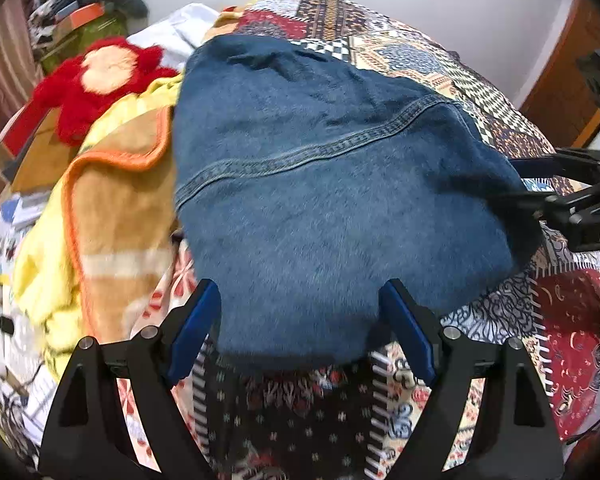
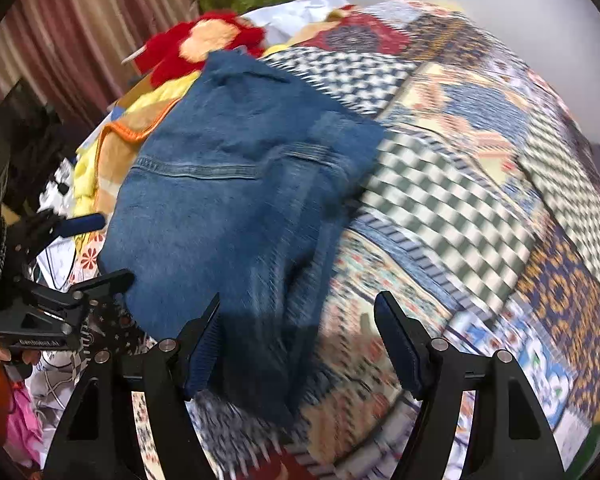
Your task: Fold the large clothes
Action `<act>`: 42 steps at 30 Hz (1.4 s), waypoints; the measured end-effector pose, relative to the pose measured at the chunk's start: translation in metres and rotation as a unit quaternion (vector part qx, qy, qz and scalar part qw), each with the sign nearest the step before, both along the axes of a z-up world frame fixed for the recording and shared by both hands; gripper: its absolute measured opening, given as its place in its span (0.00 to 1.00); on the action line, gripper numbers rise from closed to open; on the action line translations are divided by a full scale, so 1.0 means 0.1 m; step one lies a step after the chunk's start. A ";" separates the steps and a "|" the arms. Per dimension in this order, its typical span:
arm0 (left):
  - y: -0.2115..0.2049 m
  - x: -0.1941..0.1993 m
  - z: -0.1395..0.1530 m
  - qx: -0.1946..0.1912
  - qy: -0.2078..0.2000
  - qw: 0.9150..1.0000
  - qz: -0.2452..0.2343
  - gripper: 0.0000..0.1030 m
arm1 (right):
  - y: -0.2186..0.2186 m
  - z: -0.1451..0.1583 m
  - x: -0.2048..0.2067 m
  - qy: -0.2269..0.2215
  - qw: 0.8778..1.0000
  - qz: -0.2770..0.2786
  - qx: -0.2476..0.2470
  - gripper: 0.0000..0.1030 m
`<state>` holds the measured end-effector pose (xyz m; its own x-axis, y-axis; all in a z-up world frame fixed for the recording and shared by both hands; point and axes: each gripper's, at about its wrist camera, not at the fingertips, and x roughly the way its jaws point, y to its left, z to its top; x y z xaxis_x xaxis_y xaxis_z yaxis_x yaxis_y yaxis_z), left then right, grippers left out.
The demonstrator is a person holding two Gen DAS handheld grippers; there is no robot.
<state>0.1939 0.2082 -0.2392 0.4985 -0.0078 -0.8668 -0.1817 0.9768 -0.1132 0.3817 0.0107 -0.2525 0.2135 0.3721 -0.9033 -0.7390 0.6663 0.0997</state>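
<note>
Blue jeans (image 1: 332, 184) folded into a bundle on the patchwork quilt (image 1: 572, 320), directly ahead of the left tongs (image 1: 300, 324). Left tongs wide apart, nothing clamped; near edge of the jeans lying between the two blue pads (image 1: 194, 328), whether touching them, cannot tell. A stitched seam across the denim, further ahead of these tongs.

From the right wrist, the same jeans (image 2: 228, 216) ahead and to the left of the right tongs (image 2: 300, 336), a loose hem reaching down just beside the left pad (image 2: 202, 354). Right tongs also wide apart, holding nothing, above the quilt (image 2: 460, 208). Much motion blur in this view.

Right tongs (image 1: 540, 184) seen from the left wrist at the right edge of the jeans, tips close to the denim. Left tongs (image 2: 96, 248) seen from the right wrist at the left edge of the jeans.

Left of the jeans, a yellow and tan blanket (image 1: 116, 216) with orange border, and beyond it a red plush (image 1: 100, 80). Striped curtain (image 2: 76, 32) far to the left.
</note>
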 end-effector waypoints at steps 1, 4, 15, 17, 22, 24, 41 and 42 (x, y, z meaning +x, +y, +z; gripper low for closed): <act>0.01 -0.04 0.03 0.003 0.000 1.000 0.009 0.81 | -0.03 0.02 -0.02 0.000 1.000 -0.003 0.002 0.69; 0.02 -0.12 0.20 0.012 -0.017 0.999 0.029 0.81 | -0.18 0.19 -0.14 -0.014 1.000 -0.011 0.013 0.69; -0.27 -0.77 1.74 0.069 -0.222 0.971 0.050 0.81 | -0.56 1.63 -0.82 -0.155 0.970 -0.020 0.186 0.69; -0.40 -0.93 2.01 0.067 -0.270 0.959 0.050 0.81 | -0.63 1.85 -0.98 -0.173 0.959 -0.019 0.221 0.69; -0.69 -1.28 2.43 0.069 -0.352 0.933 0.043 0.81 | -0.87 2.28 -1.50 -0.233 0.928 -0.023 0.289 0.69; -0.81 -1.42 2.52 0.074 -0.374 0.923 0.043 0.81 | -0.94 2.37 -1.67 -0.254 0.919 -0.029 0.301 0.69; -1.30 -1.92 2.62 0.160 -0.404 0.894 0.104 1.00 | -1.12 2.39 -2.34 -0.318 0.897 -0.088 0.295 1.00; -1.30 -1.93 2.61 0.161 -0.403 0.895 0.105 1.00 | -1.13 2.39 -2.34 -0.319 0.897 -0.092 0.292 1.00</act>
